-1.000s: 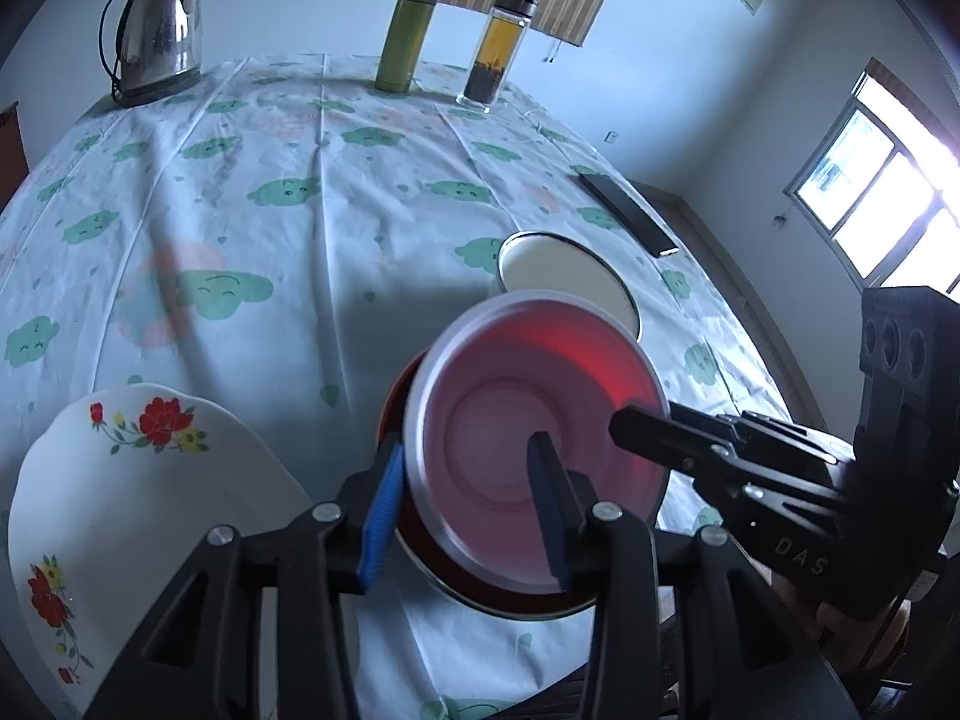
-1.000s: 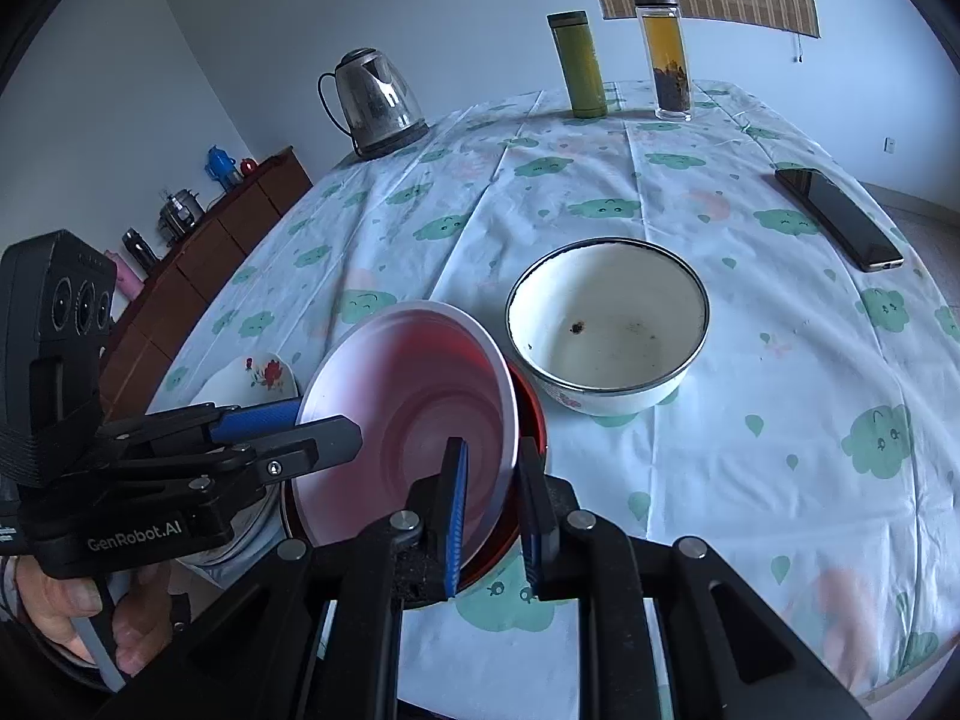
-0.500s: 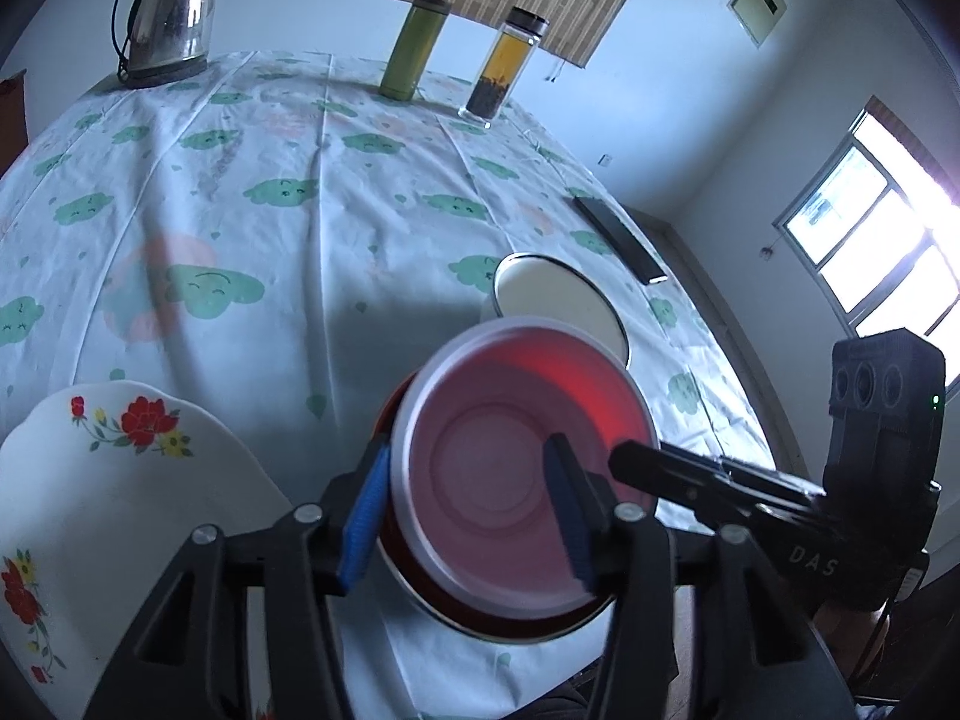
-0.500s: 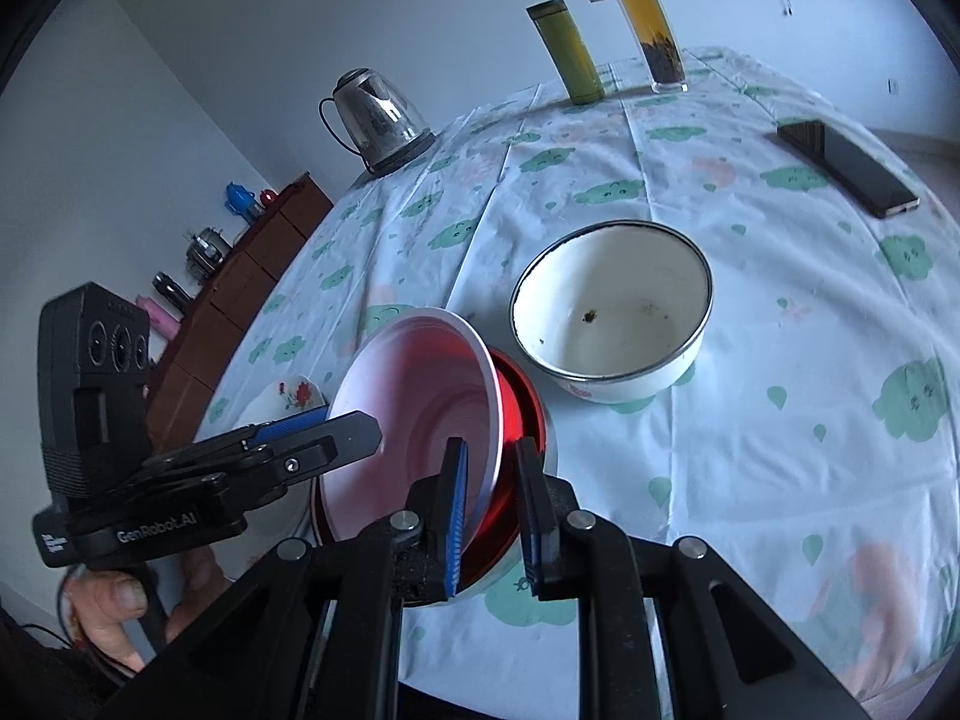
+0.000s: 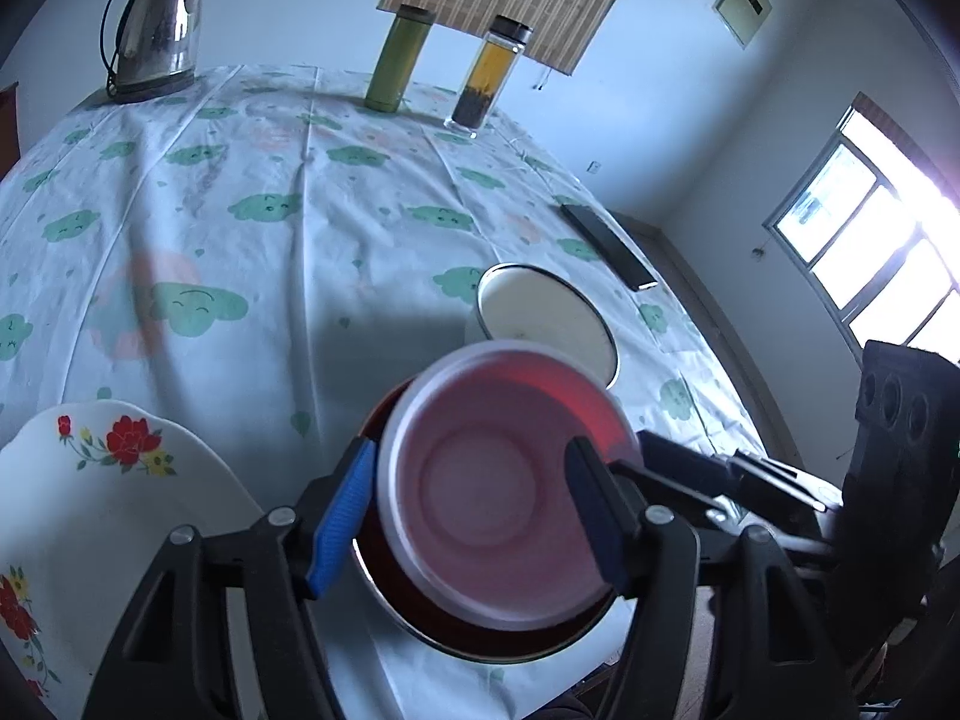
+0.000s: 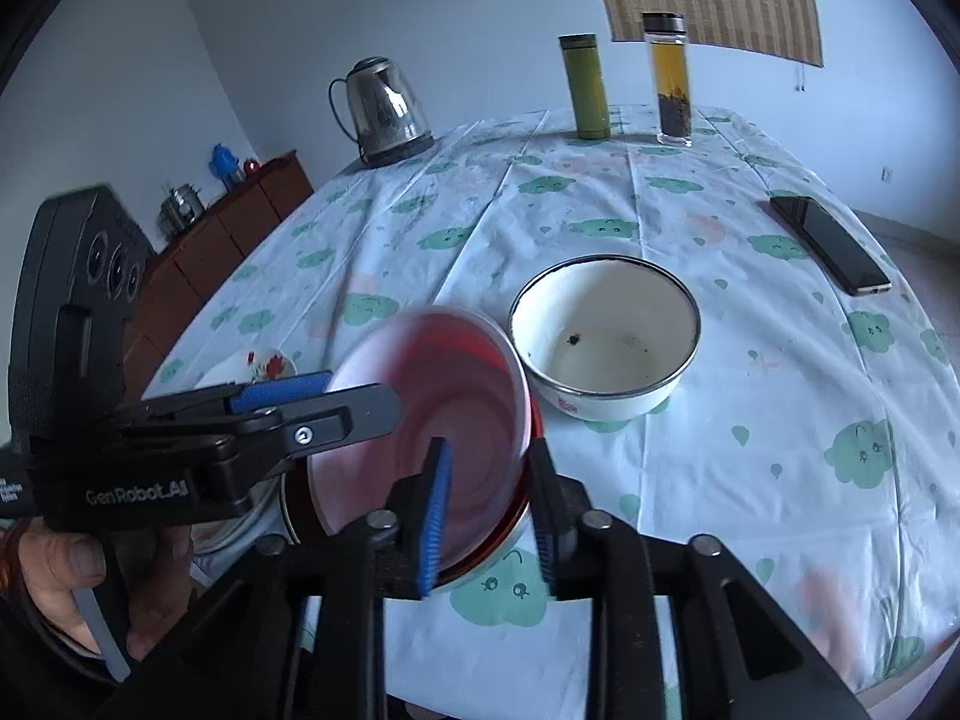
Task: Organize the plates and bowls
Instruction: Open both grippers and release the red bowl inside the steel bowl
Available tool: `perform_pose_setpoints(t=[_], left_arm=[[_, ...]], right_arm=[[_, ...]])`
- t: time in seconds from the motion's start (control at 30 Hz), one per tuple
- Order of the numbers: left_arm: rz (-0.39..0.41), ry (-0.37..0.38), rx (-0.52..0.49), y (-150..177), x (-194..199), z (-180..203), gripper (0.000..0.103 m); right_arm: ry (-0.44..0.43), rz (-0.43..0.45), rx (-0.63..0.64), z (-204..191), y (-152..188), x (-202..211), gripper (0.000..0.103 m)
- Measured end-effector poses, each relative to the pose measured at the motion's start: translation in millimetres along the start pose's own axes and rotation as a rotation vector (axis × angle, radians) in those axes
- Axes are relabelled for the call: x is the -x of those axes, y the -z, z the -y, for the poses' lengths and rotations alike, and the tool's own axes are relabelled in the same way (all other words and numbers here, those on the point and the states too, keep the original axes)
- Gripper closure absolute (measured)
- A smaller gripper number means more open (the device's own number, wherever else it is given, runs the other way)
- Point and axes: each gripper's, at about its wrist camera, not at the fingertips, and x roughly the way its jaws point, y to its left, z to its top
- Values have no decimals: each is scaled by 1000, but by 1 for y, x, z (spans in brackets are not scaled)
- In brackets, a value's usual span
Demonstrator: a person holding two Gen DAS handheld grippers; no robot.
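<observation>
**Desk:** Left wrist view, nearest first: what do the left tongs [image 5: 474, 507] show?

**Photographer:** Their jaws have just been opening and stand apart either side of the pink plate [image 5: 504, 480], pads clear of its rim. The plate lies tilted in a red bowl [image 5: 480, 639] near the counter's [image 5: 300, 228] front edge, a flowered plate [image 5: 108, 510] beside it.

**Desk:** And the right tongs [image 6: 489, 507]?

**Photographer:** Also just been opening; the plate's blurred rim sits between the parted fingers, unpinched. A hand [image 6: 90, 576] holds the left tool.

**Desk:** Further back?

**Photographer:** A white enamel bowl [image 6: 606, 339] just beyond the red one, a phone [image 6: 831, 243] to the right, then a kettle [image 6: 384, 111], a green flask [image 6: 585, 87] and a tea bottle [image 6: 672, 78] at the far edge.
</observation>
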Motion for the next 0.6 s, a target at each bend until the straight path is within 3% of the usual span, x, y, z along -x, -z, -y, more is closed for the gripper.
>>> perform_pose_setpoints(t=[0.27,0.33,0.6], left_arm=[[30,4,3,-2,9,-1,37],[35,13,-7,-2,10,1,32],[48,3,0,-5,16,1,32]], right_arm=[[3,32,-37,12,-4,5,60],[2,29,-25,10,-3,3,60],[-39,15,24,1,3,-1,61]])
